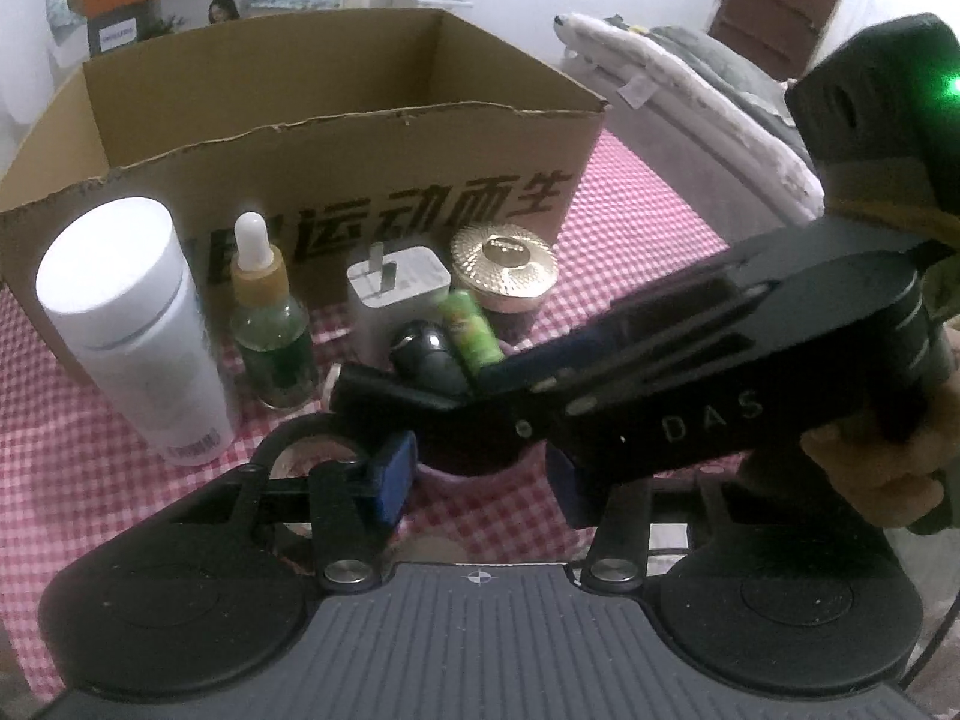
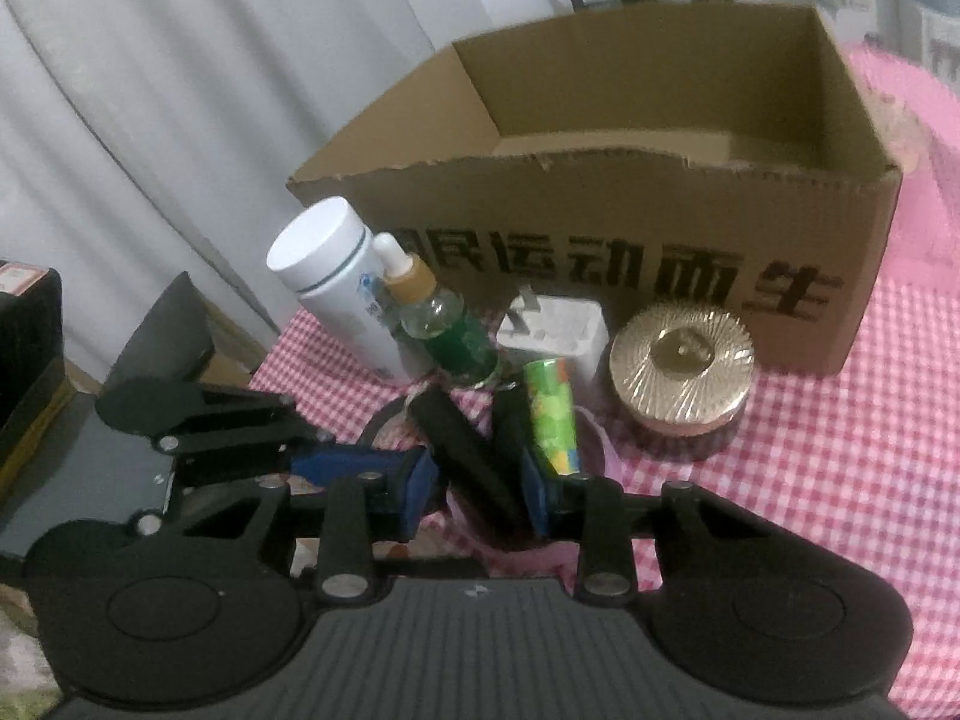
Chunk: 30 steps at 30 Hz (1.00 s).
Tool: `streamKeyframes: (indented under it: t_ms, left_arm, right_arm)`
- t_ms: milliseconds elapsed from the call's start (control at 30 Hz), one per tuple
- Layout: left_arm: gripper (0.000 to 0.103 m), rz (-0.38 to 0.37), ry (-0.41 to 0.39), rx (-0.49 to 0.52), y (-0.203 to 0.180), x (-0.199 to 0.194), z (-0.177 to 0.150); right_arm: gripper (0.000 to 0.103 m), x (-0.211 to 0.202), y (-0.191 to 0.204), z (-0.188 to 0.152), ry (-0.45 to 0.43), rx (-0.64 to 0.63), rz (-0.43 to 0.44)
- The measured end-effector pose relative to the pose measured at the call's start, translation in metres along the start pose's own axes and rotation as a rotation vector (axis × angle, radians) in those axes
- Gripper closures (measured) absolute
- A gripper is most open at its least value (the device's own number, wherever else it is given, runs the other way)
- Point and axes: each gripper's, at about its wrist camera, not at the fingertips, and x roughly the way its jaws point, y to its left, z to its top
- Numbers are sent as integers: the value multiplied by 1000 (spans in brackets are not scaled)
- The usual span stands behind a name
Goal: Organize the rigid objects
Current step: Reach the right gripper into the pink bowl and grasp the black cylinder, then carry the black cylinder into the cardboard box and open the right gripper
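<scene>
Cardboard box [image 1: 360, 138] is seen open-topped at the far side of a checked cloth [image 1: 630, 204]. Before it are ranged a white bottle [image 1: 132, 324], a dropper bottle [image 1: 270, 330], a white plug [image 1: 396, 288] and a gold-lidded jar [image 1: 504, 270]. The near view is crossed from the right by the right gripper [image 1: 414, 381]. A pink cup [image 1: 468, 468] is flanked closely by the left gripper [image 1: 480, 480]; contact cannot be told.

From the right wrist, a black stick [image 2: 468, 462] and a green tube [image 2: 552, 414] are seen leaning in that cup. The stick is bracketed by narrowed jaws; pressing cannot be told.
</scene>
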Motion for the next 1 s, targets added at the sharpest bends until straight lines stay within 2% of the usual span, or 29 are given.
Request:
streamKeyframes:
  t_ms: [200, 333, 433, 733, 1000]
  left_arm:
    - [55, 2, -11, 6, 1, 5, 4]
    - [57, 10, -27, 5, 0, 5, 6]
    - [58, 14, -41, 13, -3, 5, 6]
    - [57, 25, -111, 45, -10, -19, 5]
    - [58, 50, -233, 106, -23, -58, 21]
  right_arm:
    - [68, 8, -3, 3, 11, 31, 20]
    - [79, 11, -5, 3, 12, 56, 31]
    - [79, 11, -7, 2, 7, 89, 44]
    - [79, -10, 3, 1, -60, 88, 39]
    - [79, -57, 32, 12, -179, 28, 10]
